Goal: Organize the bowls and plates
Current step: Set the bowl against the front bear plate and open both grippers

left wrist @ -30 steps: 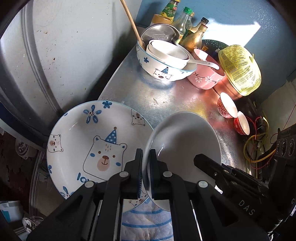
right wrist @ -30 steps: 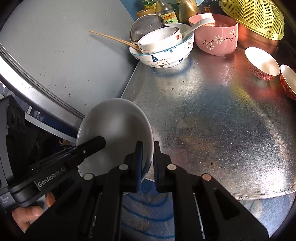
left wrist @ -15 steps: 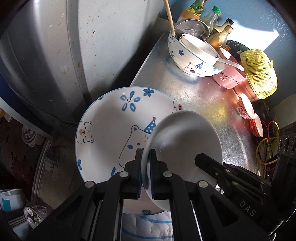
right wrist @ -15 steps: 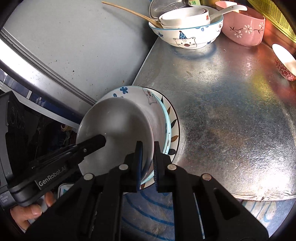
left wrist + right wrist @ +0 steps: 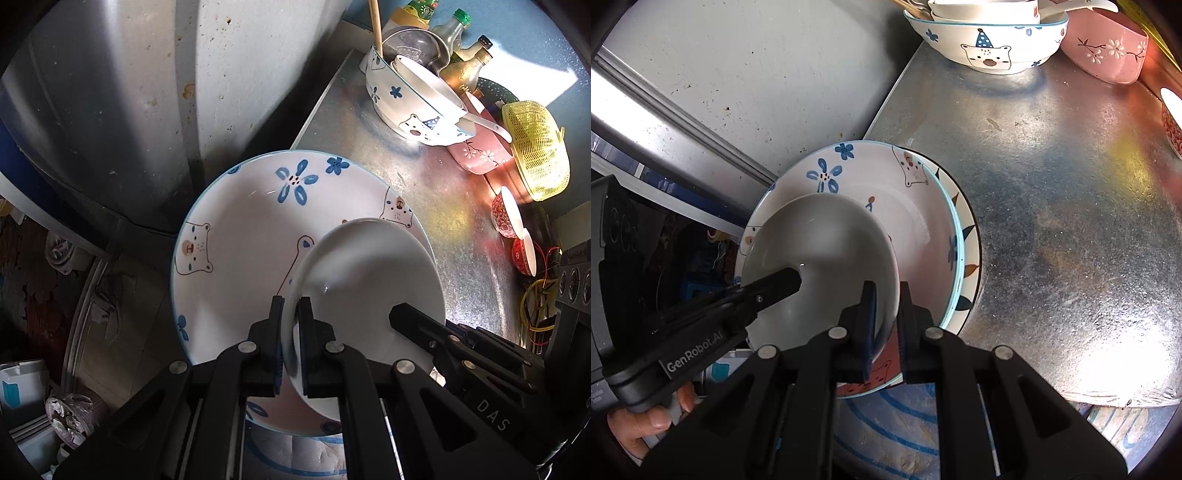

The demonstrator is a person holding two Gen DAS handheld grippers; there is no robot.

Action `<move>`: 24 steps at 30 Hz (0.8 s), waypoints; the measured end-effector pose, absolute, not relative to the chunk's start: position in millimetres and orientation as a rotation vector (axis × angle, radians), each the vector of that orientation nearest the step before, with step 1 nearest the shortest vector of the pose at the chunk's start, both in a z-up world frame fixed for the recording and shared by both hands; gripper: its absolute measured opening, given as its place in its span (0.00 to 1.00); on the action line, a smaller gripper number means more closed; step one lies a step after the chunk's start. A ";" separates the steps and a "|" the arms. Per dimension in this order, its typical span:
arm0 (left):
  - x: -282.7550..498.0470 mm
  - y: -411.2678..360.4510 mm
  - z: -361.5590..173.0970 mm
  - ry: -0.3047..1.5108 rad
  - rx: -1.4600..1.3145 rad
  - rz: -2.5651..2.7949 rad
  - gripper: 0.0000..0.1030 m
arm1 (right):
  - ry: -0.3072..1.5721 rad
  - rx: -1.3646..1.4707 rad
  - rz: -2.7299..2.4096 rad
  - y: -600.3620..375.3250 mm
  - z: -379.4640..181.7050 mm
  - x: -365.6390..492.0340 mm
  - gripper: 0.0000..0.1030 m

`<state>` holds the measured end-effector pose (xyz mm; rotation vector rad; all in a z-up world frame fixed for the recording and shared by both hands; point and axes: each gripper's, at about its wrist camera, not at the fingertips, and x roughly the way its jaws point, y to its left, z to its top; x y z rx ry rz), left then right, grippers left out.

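Note:
Both grippers hold one plain white bowl by opposite rims. My left gripper is shut on its left rim; my right gripper is shut on its right rim. The white bowl sits low over a large bear-and-flower plate, which rests on a leaf-patterned plate at the metal counter's front left corner. Whether the bowl touches the plate I cannot tell. At the back stands a bear bowl with smaller white bowls stacked inside.
A pink flowered bowl stands beside the bear bowl. Two small red bowls, a yellow strainer and bottles line the back right. A grey wall borders the galvanised counter on the left.
Both grippers carried the white bowl forward and down over the bear plate; the plate and the back dishes now look closer. Both grips stayed shut.

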<state>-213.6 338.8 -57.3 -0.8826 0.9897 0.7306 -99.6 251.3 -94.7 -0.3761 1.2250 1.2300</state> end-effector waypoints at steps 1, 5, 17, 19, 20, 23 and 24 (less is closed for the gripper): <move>-212.8 339.1 -57.7 0.990 -0.884 0.730 0.04 | 1.220 -0.373 1.233 250.5 -93.4 -101.1 0.11; -212.6 341.5 -59.0 0.990 -0.897 0.725 0.05 | 1.224 -0.366 1.241 252.7 -94.1 -100.8 0.12; -213.9 344.1 -48.8 0.951 -0.893 0.755 0.19 | 1.260 -0.364 1.250 257.2 -94.8 -90.0 0.14; -215.6 344.7 -46.6 0.940 -0.893 0.765 0.35 | 1.244 -0.367 1.250 256.3 -90.7 -91.7 0.14; -216.8 344.9 -45.3 0.930 -0.893 0.769 0.40 | 1.233 -0.372 1.249 254.5 -89.2 -92.3 0.14; -218.2 345.4 -40.5 0.908 -0.890 0.781 0.49 | 1.210 -0.376 1.249 250.5 -83.3 -91.1 0.14; -218.2 345.2 -38.8 0.902 -0.888 0.782 0.52 | 1.203 -0.376 1.245 249.2 -81.5 -90.3 0.14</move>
